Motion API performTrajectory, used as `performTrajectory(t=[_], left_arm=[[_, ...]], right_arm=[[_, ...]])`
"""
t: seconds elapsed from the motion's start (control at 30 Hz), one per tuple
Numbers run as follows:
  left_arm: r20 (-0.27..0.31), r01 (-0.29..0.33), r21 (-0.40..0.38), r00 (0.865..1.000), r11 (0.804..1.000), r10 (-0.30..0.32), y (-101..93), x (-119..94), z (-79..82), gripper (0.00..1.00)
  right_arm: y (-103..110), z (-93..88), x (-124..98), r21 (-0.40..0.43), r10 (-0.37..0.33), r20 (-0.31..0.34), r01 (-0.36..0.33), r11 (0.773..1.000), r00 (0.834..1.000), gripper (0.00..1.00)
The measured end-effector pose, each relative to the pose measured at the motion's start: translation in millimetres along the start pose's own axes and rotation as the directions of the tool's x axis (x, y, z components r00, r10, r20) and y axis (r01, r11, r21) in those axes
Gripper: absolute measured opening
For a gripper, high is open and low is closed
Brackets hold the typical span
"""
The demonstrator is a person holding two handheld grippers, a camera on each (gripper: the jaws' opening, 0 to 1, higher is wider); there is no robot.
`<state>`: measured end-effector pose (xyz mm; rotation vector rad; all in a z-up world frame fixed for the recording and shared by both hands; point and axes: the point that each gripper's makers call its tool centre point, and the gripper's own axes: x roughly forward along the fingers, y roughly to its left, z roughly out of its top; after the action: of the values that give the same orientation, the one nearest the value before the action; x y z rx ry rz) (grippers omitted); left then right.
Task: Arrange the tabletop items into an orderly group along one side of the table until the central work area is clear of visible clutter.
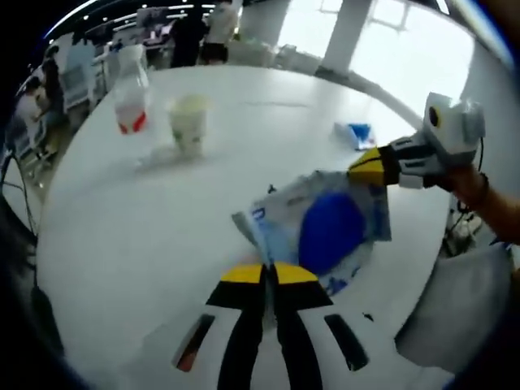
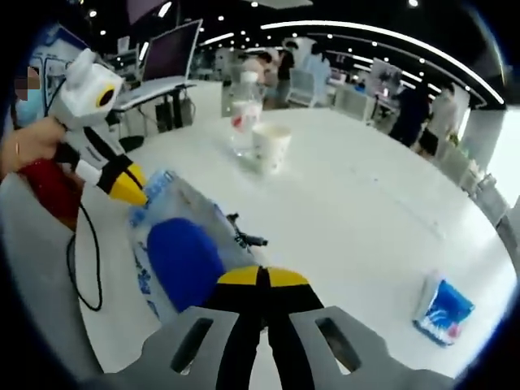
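A clear plastic bag point(image 1: 333, 231) point(image 2: 183, 256) with a round blue item inside lies near the edge of the white round table point(image 1: 146, 236) point(image 2: 357, 211). My left gripper point(image 1: 269, 274) point(image 2: 130, 188) is shut on one edge of the bag. At the opposite edge, my right gripper point(image 2: 262, 278) point(image 1: 367, 168) is shut on the bag too. Farther off, a water bottle with a red label point(image 1: 130, 89) point(image 2: 244, 114) stands beside a paper cup point(image 1: 188, 122) point(image 2: 270, 146). A small blue packet point(image 1: 355, 134) point(image 2: 443, 310) lies apart from them.
A small dark object point(image 2: 249, 239) sits on the table just beyond the bag. A black cable point(image 2: 85, 268) hangs below the left gripper at the table edge. Desks, a monitor point(image 2: 171, 50) and several people stand beyond the table.
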<state>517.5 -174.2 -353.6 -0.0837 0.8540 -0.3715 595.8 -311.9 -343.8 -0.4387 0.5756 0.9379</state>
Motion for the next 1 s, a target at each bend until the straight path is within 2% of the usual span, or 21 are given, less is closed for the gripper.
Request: performTrajectory(t=[0.13, 0.2, 0.23, 0.33, 0.43, 0.47, 0.5, 0.53, 0.6, 0.7, 0.83, 0.93, 1.0], left_arm=[[-0.01, -0.024, 0.01, 1.0, 1.0, 0.024, 2.4, 1, -2.1, 0.0], [0.001, -0.025, -0.012, 1.0, 1.0, 0.025, 3.4, 2, -1.3, 0.0], [0.027, -0.016, -0.064, 0.999, 0.998, 0.018, 2.6, 3, 1.6, 0.0], [0.009, -0.014, -0.06, 1.0, 0.998, 0.014, 5.0, 2, -2.2, 0.0], [0.006, -0.017, -0.052, 1.0, 0.999, 0.017, 6.7, 3, -6.0, 0.01], [0.032, -0.016, -0.044, 0.999, 0.999, 0.017, 7.5, 3, -3.7, 0.02], [0.033, -0.022, -0.039, 0.999, 0.999, 0.024, 9.2, 2, -4.2, 0.03], [0.028, -0.038, -0.047, 0.999, 0.998, 0.039, 11.8, 2, -4.5, 0.05], [0.005, -0.051, -0.013, 0.999, 0.999, 0.051, 14.4, 0, -7.5, 0.08], [0.02, -0.029, -0.025, 0.999, 0.999, 0.029, 11.3, 1, -5.8, 0.17], [0.016, -0.04, 0.002, 0.999, 0.999, 0.04, 11.7, -5, -6.3, 0.32], [0.016, -0.032, 0.001, 0.999, 0.999, 0.032, 11.6, -11, -6.6, 0.36], [0.008, -0.024, 0.017, 1.0, 1.0, 0.024, 9.1, -13, -9.7, 0.38]], right_arm=[[0, -4.4, 2, 0.001, -0.02, -0.013, 0.02, 1.0, 1.0, 0.01], [-2, -6.0, 3, 0.008, -0.019, -0.017, 0.019, 1.0, 1.0, 0.01], [-6, -7.1, 3, 0.055, -0.043, -0.018, 0.044, 0.998, 0.999, 0.01], [-13, -6.7, -6, 0.161, -0.082, -0.018, 0.084, 0.983, 0.996, 0.03], [-11, -11.6, -20, 0.243, -0.084, -0.033, 0.09, 0.966, 0.996, 0.17], [-10, -13.6, -23, 0.256, -0.079, -0.036, 0.086, 0.963, 0.996, 0.21], [-8, -16.7, -28, 0.288, -0.082, -0.037, 0.089, 0.953, 0.996, 0.27], [-7, -18.1, -29, 0.289, -0.079, -0.041, 0.087, 0.953, 0.996, 0.31], [-4, -25.6, -34, 0.33, -0.076, -0.068, 0.095, 0.939, 0.995, 0.37], [8, -32.1, -38, 0.342, -0.037, -0.092, 0.066, 0.937, 0.995, 0.39], [17, -41.6, -44, 0.384, -0.026, -0.13, 0.075, 0.92, 0.991, 0.53], [27, -50.2, -47, 0.437, -0.001, -0.149, 0.066, 0.897, 0.989, 0.56], [33, -55.1, -47, 0.445, 0.012, -0.155, 0.058, 0.894, 0.988, 0.6]])
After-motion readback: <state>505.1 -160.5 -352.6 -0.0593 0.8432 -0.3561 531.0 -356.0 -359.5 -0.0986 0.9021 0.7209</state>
